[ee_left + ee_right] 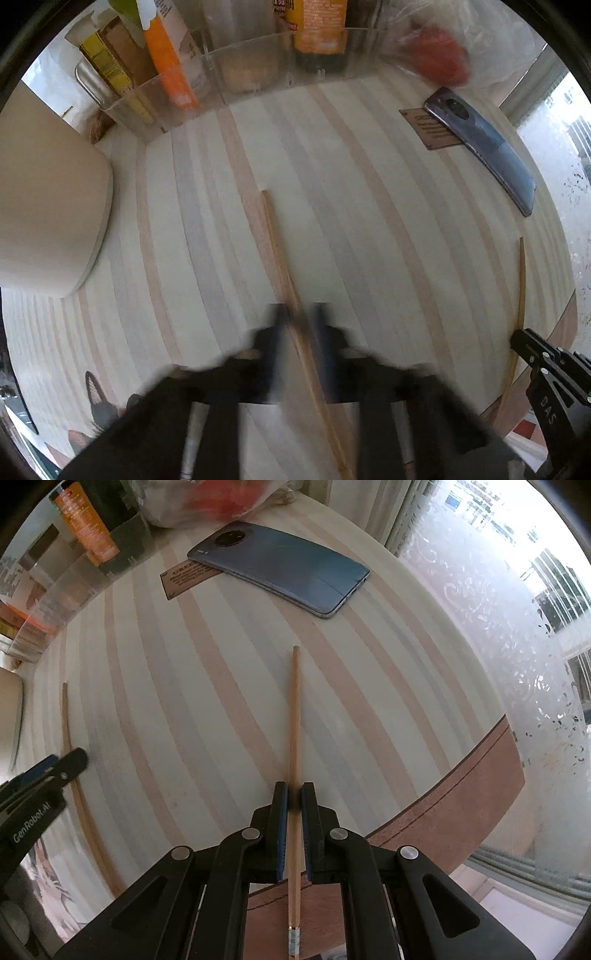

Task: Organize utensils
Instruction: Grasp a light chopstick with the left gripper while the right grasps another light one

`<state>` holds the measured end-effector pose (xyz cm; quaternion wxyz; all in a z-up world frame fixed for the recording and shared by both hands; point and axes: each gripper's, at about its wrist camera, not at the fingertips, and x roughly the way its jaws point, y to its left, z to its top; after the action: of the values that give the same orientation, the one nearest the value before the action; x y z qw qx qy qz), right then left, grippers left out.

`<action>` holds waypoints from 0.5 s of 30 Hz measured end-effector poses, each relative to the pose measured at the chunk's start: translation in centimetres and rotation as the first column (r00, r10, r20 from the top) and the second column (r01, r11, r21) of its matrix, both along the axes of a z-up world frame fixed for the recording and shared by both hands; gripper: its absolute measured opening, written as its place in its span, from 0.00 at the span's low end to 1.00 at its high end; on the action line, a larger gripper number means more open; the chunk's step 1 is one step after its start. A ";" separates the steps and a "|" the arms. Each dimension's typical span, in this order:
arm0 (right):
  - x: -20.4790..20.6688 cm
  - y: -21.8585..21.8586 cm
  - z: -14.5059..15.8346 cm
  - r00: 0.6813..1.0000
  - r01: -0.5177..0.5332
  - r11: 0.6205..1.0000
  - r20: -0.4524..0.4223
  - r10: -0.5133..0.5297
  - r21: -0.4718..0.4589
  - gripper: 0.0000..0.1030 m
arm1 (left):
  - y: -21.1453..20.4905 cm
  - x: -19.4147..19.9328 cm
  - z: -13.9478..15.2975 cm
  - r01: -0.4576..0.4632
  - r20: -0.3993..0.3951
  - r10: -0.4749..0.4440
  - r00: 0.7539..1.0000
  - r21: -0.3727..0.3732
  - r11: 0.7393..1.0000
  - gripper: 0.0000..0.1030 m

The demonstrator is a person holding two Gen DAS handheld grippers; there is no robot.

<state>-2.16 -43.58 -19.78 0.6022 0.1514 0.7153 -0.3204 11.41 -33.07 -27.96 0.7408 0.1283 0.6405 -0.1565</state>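
Two wooden chopsticks lie over a striped mat (229, 206). The left wrist view shows one chopstick (275, 240) running away from me, with my left gripper (299, 314), blurred, shut on its lower part. The right wrist view shows the other chopstick (295, 709) pinched between the blue pads of my right gripper (294, 794), its decorated end sticking out behind the fingers. My left gripper (55, 768) also shows at the left edge of that view over its chopstick (68, 731). My right gripper (532, 350) and its chopstick (521, 280) appear at the right edge of the left wrist view.
A blue phone (280, 568) lies face down at the back right, partly over a brown label card (181, 578). A clear organizer (236, 66) with packets and tubes stands at the back. A white container (48, 206) stands left. A frosted window (498, 646) borders the right.
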 end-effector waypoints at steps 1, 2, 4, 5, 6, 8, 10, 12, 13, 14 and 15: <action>0.2 0.2 0.0 1.000 -0.003 1.000 -0.003 0.003 -0.001 0.08 | 0.2 0.0 0.0 -0.006 -0.001 0.006 1.000 0.002 1.000 0.05; 0.4 0.4 0.0 1.000 -0.005 1.000 -0.001 0.005 0.008 0.08 | 0.7 0.1 0.0 -0.013 -0.001 0.013 1.000 0.003 1.000 0.04; 0.9 1.3 -0.5 1.000 -0.013 0.999 0.001 0.013 0.037 0.08 | 2.4 -0.2 0.0 -0.032 0.004 0.032 0.999 0.015 0.999 0.04; 1.4 1.6 -0.5 1.000 -0.022 0.999 0.002 0.022 0.049 0.08 | 3.7 -0.6 0.0 -0.038 0.010 0.038 0.999 0.025 0.999 0.04; 1.8 2.2 -0.6 0.999 -0.035 0.997 0.004 0.035 0.064 0.07 | 5.0 -1.1 -0.1 -0.043 0.014 0.042 0.999 0.034 0.998 0.04; 2.7 3.8 -1.0 0.997 -0.073 0.993 0.007 0.073 0.094 0.07 | 8.1 -2.3 -0.1 -0.068 0.022 0.067 0.998 0.055 0.996 0.04; 3.8 5.9 -1.5 0.993 -0.114 0.985 0.015 0.113 0.133 0.07 | 11.3 -3.3 -0.2 -0.105 0.032 0.103 0.994 0.076 0.992 0.04; 5.3 8.6 -2.0 0.987 -0.163 0.970 0.031 0.160 0.180 0.07 | 14.8 -4.1 -0.2 -0.161 0.023 0.160 0.987 0.085 0.983 0.04; 6.0 9.9 -2.3 0.983 -0.186 0.961 0.039 0.182 0.205 0.07 | 16.8 -4.4 -0.2 -0.200 0.015 0.199 0.980 0.086 0.976 0.04; 6.5 10.9 -2.5 0.979 -0.203 0.954 0.046 0.197 0.222 0.07 | 18.5 -4.6 -0.2 -0.237 0.010 0.237 0.971 0.088 0.968 0.04; 7.3 12.5 -2.8 0.974 -0.228 0.942 0.055 0.221 0.248 0.07 | 20.2 -4.7 -0.1 -0.274 0.009 0.274 0.962 0.087 0.958 0.04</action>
<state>5.14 -31.12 -22.56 0.6200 0.1487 0.7548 -0.1539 6.72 -12.90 -28.08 0.7480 0.0702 0.6595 -0.0244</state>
